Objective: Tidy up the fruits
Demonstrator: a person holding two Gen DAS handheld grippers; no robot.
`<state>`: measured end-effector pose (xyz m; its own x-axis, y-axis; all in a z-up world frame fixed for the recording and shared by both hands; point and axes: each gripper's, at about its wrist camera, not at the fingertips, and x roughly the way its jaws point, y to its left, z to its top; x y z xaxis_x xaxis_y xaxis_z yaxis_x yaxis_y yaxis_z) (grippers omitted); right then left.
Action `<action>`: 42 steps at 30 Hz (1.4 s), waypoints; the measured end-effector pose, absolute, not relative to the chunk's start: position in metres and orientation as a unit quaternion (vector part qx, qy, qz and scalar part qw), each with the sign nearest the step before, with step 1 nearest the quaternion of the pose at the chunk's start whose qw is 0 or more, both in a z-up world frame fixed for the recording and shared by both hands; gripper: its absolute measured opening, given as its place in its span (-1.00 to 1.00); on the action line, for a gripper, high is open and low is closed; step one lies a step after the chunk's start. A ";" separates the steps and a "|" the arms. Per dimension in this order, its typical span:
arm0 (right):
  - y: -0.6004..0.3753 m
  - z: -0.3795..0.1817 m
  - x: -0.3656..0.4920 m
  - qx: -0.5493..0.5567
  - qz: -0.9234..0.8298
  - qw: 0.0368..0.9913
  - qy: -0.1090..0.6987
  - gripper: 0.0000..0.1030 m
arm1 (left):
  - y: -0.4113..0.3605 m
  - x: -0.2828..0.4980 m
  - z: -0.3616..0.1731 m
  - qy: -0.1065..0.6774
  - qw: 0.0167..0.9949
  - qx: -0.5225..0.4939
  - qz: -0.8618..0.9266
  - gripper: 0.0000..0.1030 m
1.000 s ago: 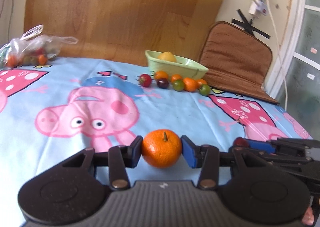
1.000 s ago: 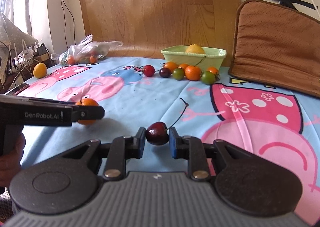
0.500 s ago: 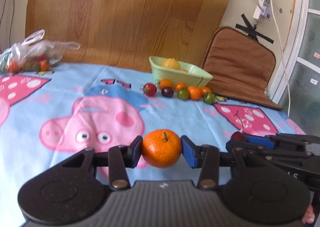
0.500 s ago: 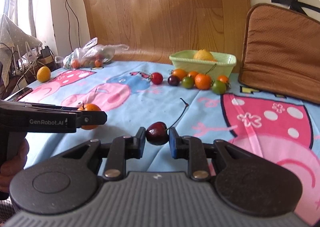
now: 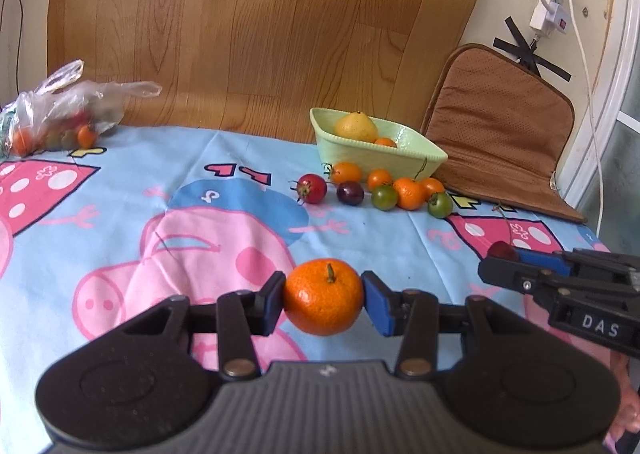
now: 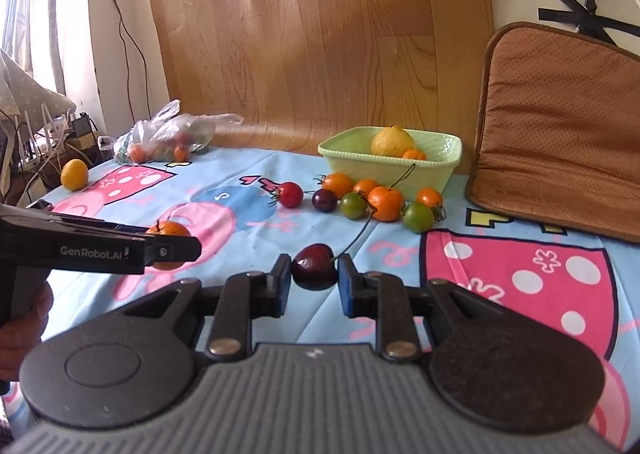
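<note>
My left gripper (image 5: 323, 298) is shut on an orange mandarin (image 5: 323, 296), held above the cartoon-print cloth. My right gripper (image 6: 313, 280) is shut on a dark red cherry (image 6: 314, 266) whose long stem arcs up to the right. Each gripper shows in the other's view: the right gripper (image 5: 500, 260) at the right edge, the left gripper (image 6: 176, 248) at the left with the mandarin (image 6: 168, 230). At the back stands a pale green bowl (image 5: 424, 155) (image 6: 348, 157) holding a yellow fruit (image 6: 392, 141) and a small orange one. A row of red, orange, green and dark small fruits (image 5: 380, 189) (image 6: 360, 199) lies in front of it.
A clear plastic bag of fruit (image 5: 64, 113) (image 6: 172, 137) lies at the back left. A lone yellow-orange fruit (image 6: 74, 173) sits near the table's left edge by cables. A brown cushion (image 5: 500, 125) (image 6: 560, 125) leans at the back right. A wooden board stands behind the table.
Both grippers have moved forward and a little up with their fruit, so the bowl and the row of fruits appear larger and nearer. Neither grip has changed.
</note>
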<state>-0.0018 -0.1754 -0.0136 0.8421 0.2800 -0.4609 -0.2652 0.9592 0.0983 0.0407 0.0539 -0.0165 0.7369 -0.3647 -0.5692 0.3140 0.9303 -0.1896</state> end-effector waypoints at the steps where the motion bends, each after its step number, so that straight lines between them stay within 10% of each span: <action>1: -0.178 -0.014 0.003 0.023 0.143 0.957 0.252 -0.47 | 0.053 0.042 -0.018 0.317 0.930 -0.042 -0.182 -0.20; 42: -0.175 -0.042 0.005 0.046 0.108 0.956 0.269 -0.47 | 0.055 0.024 -0.041 0.279 0.942 -0.027 -0.184 -0.19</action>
